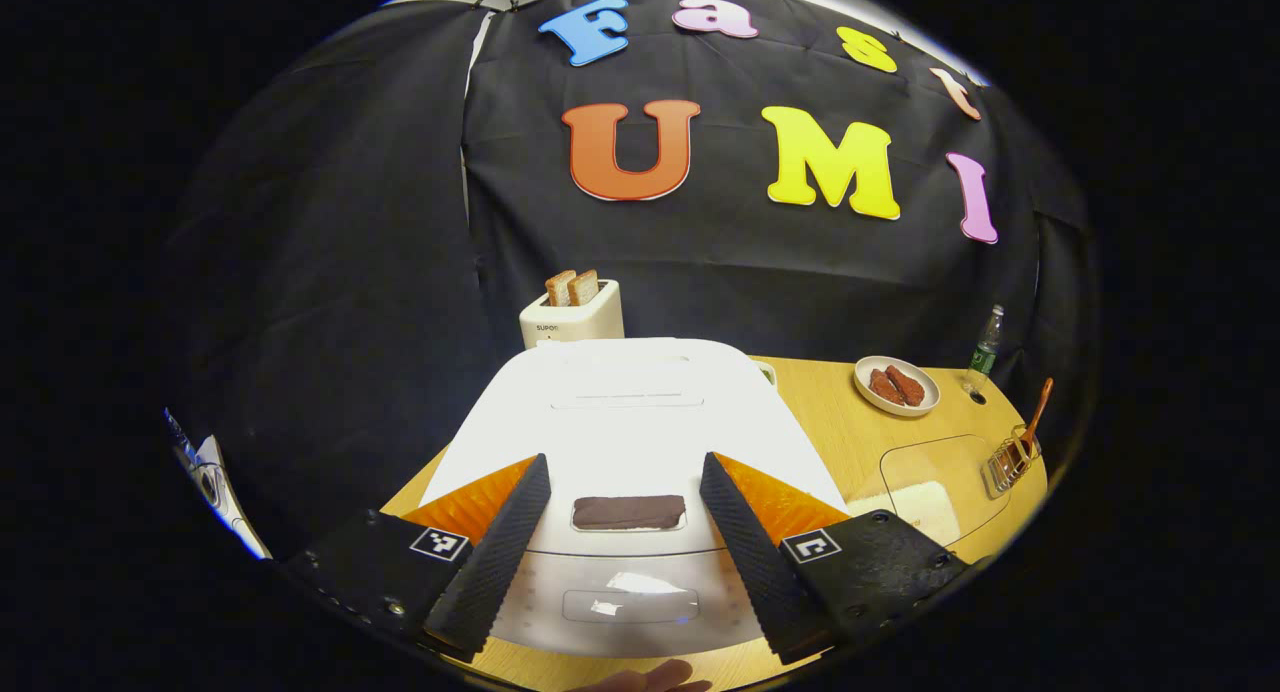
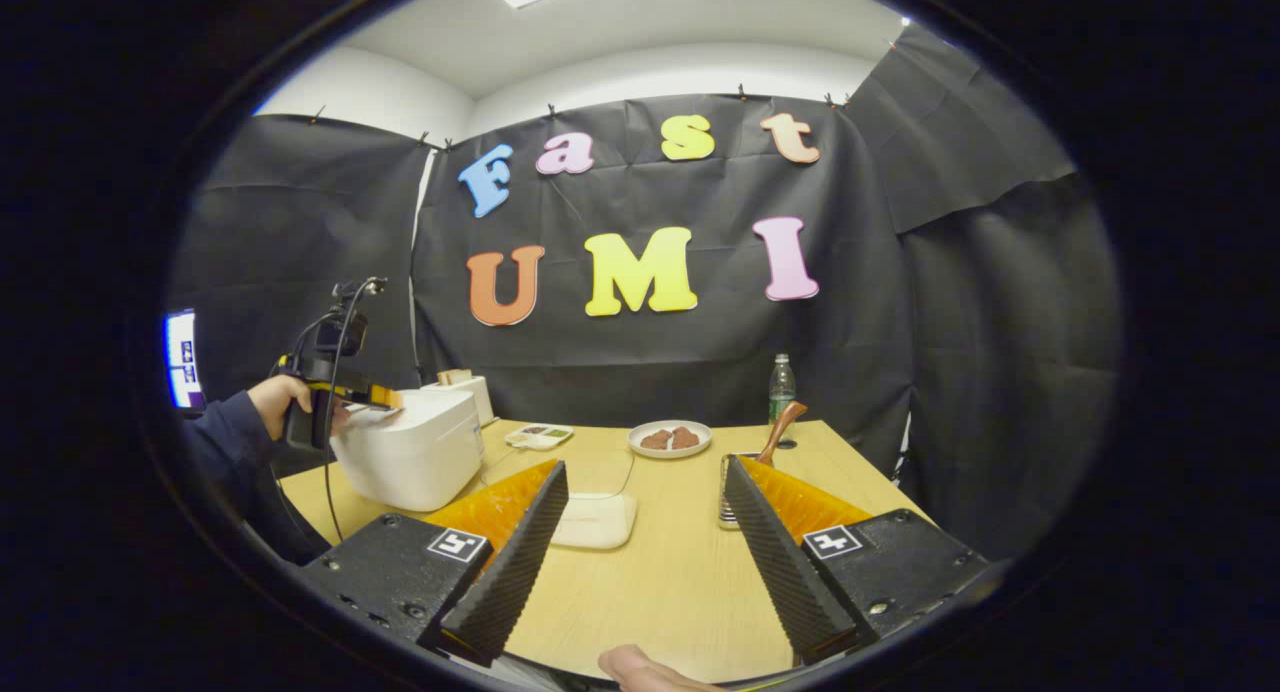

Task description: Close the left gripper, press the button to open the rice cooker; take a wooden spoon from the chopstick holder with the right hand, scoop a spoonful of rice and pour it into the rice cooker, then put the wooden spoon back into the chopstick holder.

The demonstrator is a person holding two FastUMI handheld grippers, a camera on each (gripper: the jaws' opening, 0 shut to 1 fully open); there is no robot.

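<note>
White, rounded plastic rice cooker [image 1: 620, 412], lid down, at the left of the pale wooden table [image 2: 680, 572], beneath the left gripper [image 1: 625, 532], jaws apart. Right gripper [image 2: 645, 542], jaws apart, over the table. Brown wooden spoon [image 2: 778, 430] upright in the wire chopstick holder [image 2: 728, 492].

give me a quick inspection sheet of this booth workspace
surface: wooden table, bare at the front.
job's things: white rice cooker, lid shut, dark button in front; wooden spoon standing in the wire chopstick holder; clear rice container.
clutter: toaster with two slices, plate of food, small dish, bottle.
grippers: left hand-held gripper open above the button; right hand-held gripper open over the table.
cables: black cable hanging from the left hand-held gripper.
surroundings: black cloth walls, white ceiling with a light.
</note>
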